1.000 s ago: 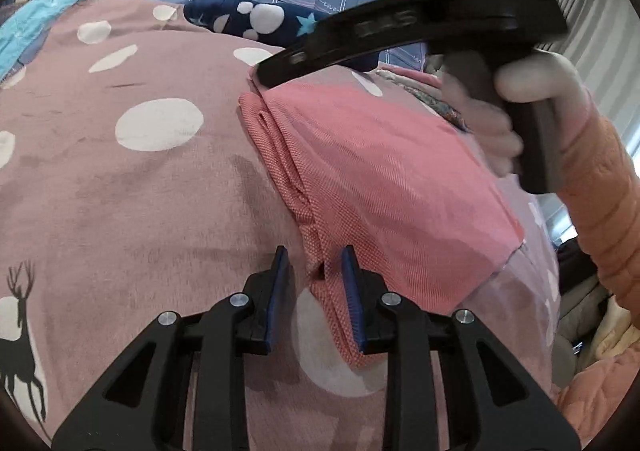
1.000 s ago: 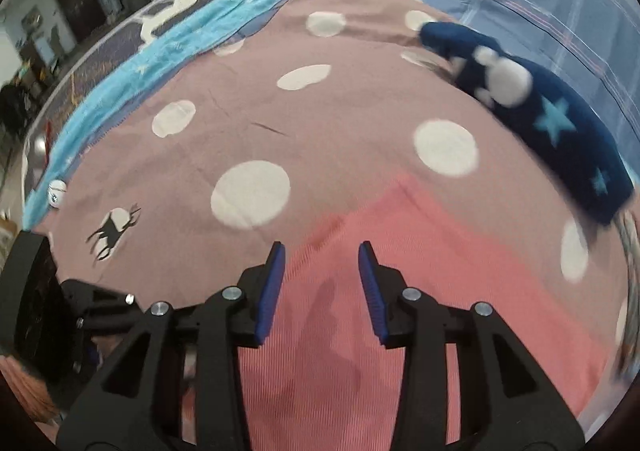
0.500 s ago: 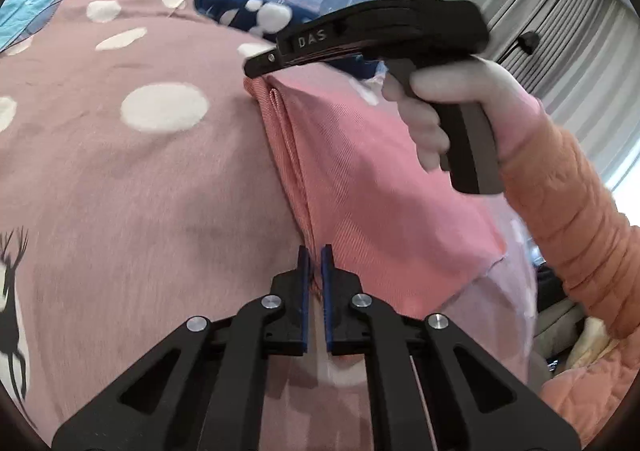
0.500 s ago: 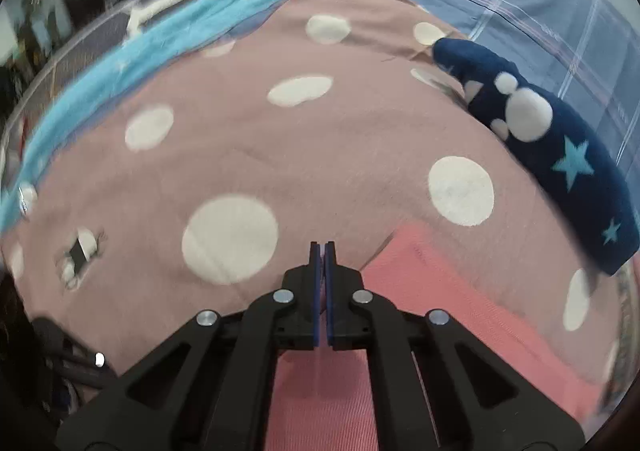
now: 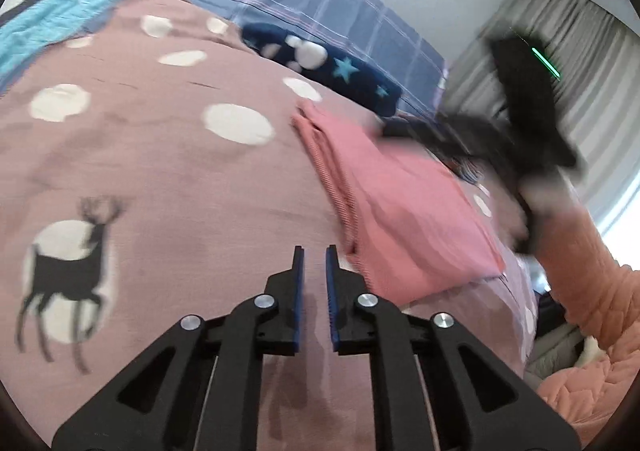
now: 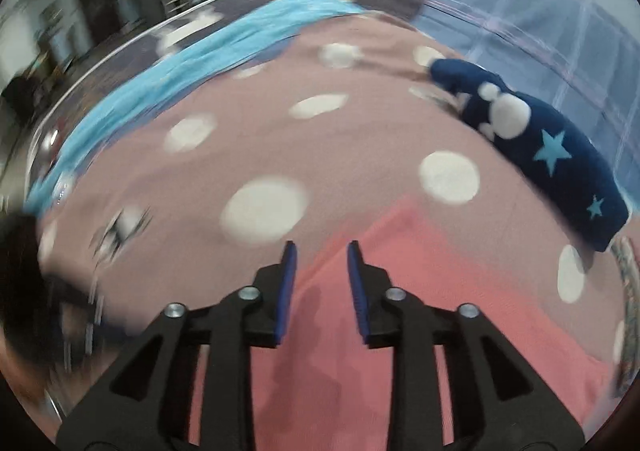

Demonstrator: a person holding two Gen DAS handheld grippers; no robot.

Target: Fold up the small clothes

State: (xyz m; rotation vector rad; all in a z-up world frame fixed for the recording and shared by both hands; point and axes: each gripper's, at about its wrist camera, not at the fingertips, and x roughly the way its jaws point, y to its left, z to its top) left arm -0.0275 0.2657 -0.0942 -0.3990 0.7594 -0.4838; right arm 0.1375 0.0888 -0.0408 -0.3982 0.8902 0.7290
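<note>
Jaws of both tools opening, empty — left tool beside folded pink cloth, right tool above it.

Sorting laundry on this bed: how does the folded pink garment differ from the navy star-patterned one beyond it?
The folded pink ribbed garment is one plain colour; the navy fleece garment with stars carries light-blue stars and white blobs. The pink one lies near the tools as a flat rectangle with stacked layers along one edge; the navy one is a long, narrow bundle by the blue checked sheet. Both rest on the dusty-pink spotted blanket, untouched.
</note>
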